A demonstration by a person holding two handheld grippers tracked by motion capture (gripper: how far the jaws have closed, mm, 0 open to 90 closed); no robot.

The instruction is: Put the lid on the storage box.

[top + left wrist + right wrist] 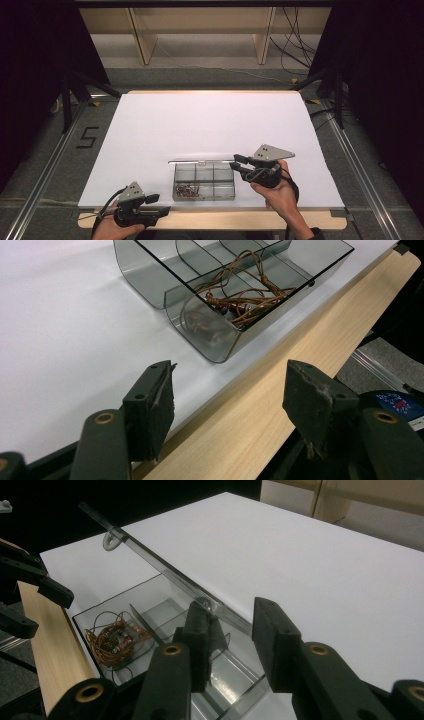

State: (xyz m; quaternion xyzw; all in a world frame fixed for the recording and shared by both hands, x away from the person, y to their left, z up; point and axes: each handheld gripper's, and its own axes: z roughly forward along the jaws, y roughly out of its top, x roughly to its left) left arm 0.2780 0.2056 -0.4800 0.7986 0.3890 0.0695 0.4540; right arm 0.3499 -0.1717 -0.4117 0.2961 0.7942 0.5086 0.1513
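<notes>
- Left gripper (159,205) sits at the near-left table edge, jaws apart, nothing between them. It's parked short of the box, not touching it.
- Clear plastic box (204,181) stands near-centre on the white table (150,130), just inside the wooden near edge. It has divided compartments, and the near-left one holds a bundle of brown cord (240,297), possibly with beads.
- Right gripper (231,630) is at the box's far-right corner with its jaws around the open lid (165,570). Can't tell whether the pads actually pinch it; there looks to be some gap.
- The lid stands up along the far side of the box, hinged there, with a small tab (111,539) at its free edge.
- Handling guess: the box is light, stiff and slick, so it will likely skid or tip if pushed on one corner. The lid is thin and hard, so take it by the edge near the tab with light squeeze.
- The cord is soft and tangly. Pinch the dense middle of the bundle, since loose loops may snag on the dividers.
</notes>
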